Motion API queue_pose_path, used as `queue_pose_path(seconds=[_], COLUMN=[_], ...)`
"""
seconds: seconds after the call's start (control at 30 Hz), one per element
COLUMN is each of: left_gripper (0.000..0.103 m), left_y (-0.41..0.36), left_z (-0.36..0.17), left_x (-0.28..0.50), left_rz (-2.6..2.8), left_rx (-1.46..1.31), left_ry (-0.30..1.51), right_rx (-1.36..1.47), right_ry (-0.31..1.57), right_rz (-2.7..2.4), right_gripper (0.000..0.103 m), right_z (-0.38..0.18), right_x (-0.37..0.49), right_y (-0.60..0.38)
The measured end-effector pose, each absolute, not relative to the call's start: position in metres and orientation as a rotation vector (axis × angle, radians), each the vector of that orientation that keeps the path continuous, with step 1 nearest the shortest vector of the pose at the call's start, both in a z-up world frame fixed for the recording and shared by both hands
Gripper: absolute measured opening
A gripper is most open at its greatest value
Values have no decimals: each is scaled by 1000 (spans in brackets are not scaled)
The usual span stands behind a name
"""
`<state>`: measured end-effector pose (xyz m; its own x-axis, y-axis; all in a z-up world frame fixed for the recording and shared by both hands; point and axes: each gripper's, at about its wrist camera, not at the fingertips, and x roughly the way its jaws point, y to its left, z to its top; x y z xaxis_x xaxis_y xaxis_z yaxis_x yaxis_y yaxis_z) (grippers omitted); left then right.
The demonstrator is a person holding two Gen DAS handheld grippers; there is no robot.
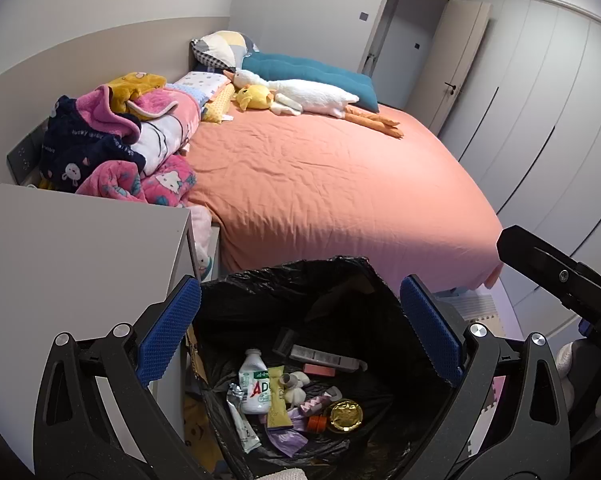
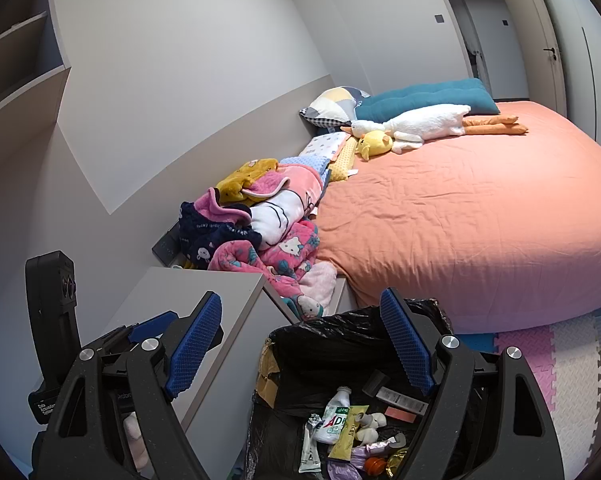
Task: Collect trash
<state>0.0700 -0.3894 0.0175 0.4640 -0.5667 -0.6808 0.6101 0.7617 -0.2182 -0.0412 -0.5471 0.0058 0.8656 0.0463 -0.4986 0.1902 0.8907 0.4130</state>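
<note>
A bin lined with a black bag (image 1: 260, 292) (image 2: 332, 340) stands on the floor at the foot of the bed. Inside lie a white drink bottle (image 1: 254, 386) (image 2: 334, 416), a yellow sachet (image 1: 278, 400), a gold foil wrapper (image 1: 344, 416), a long grey box (image 1: 324, 356) and other small wrappers. My left gripper (image 1: 300, 328) hangs open above the bin with nothing between its blue pads (image 1: 168, 328). My right gripper (image 2: 300, 348) is also open and empty, over the bin's left rim. The left gripper's body (image 2: 56, 320) shows at left in the right wrist view.
A grey-white cabinet top (image 1: 80, 264) (image 2: 204, 312) stands left of the bin. The bed with an orange sheet (image 1: 332, 184) carries a pile of blankets (image 1: 120, 140), plush toys (image 1: 308, 96) and pillows. Foam floor mats (image 2: 560, 360) lie at right; wardrobe doors (image 1: 540, 100) behind.
</note>
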Motion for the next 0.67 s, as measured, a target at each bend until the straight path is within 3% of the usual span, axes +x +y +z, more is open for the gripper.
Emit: queue_pose_path(seconds=[0.67], left_gripper=[96], left_y=[-386], left_z=[14], left_x=[79], left_rz=[-727], left_rx=[83], left_ry=[813], right_rx=[469], right_ry=[525], right_rz=[-77], right_gripper=[82], right_z=[5], right_x=[-40], right_y=[-550])
